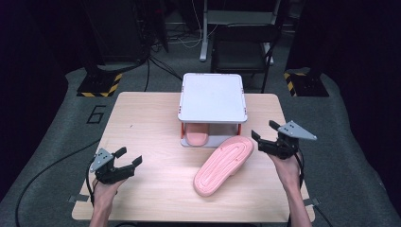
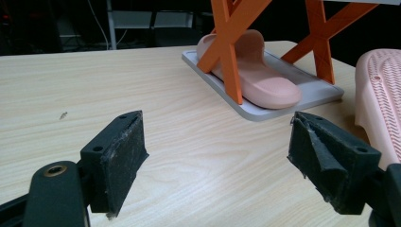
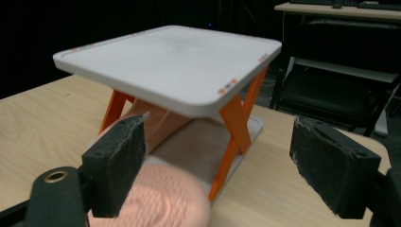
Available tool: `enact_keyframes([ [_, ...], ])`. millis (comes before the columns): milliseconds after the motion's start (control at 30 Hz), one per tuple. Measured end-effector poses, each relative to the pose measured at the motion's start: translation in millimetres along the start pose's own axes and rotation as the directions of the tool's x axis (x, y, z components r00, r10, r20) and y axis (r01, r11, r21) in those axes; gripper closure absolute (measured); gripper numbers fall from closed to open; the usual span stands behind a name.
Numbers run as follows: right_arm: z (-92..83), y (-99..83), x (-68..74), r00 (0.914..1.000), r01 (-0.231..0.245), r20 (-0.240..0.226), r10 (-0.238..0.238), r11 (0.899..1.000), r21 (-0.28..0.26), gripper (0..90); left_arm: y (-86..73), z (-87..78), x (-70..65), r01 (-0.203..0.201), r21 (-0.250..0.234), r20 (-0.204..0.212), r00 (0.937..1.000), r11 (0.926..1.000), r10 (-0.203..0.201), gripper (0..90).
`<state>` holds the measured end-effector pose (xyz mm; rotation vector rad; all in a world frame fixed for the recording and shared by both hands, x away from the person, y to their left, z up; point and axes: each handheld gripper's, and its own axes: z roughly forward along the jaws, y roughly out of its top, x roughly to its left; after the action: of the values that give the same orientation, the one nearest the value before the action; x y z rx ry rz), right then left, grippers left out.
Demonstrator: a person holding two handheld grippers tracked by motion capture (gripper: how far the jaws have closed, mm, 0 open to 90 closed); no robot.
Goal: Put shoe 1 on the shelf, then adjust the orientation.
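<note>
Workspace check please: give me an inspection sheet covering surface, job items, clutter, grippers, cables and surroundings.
Surface: wooden table, one tiny speck on it.
Job's things: two-tier rack, white shelves on orange legs; one pink slipper on its lower shelf; second slipper sole-up on the table, beside the rack.
Clutter: nothing seen.
Grippers: left gripper open, holding nothing, over the near left table; right gripper open, holding nothing, close to the loose slipper's far end.
Cables: one trails from the left gripper off the table; more on the floor behind.
Surroundings: grey floor, hazard-striped stand bases, dark chair behind the table.
</note>
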<state>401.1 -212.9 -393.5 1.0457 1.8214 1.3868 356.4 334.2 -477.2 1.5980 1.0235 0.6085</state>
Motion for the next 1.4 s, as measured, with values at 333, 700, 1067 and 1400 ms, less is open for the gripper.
enact_keyframes([
  [333,-5.6,-46.9,20.2,0.9984,-0.044,-0.032,0.047,0.996,0.081,19.1,-2.7,-0.4,-1.0,-0.003,0.012,-0.013,0.9999,0.9999,0.003,20.0],
  [700,22.5,-66.4,53.4,0.9971,0.066,0.026,-0.071,0.983,0.171,17.5,-3.7,-0.2,-1.4,0.006,0.013,-0.018,0.9998,0.9999,-0.005,20.3],
  [1067,2.0,-83.8,27.4,0.9988,0.001,0.048,-0.012,0.977,0.212,17.9,-3.1,1.6,-3.3,0.003,0.007,-0.017,0.9998,1.0000,-0.003,20.9],
  [1400,-7.6,-108.4,3.6,0.9928,-0.021,0.119,-0.013,0.960,0.279,22.1,-3.4,3.1,-4.4,0.003,0.003,-0.021,0.9998,1.0000,-0.003,21.5],
])
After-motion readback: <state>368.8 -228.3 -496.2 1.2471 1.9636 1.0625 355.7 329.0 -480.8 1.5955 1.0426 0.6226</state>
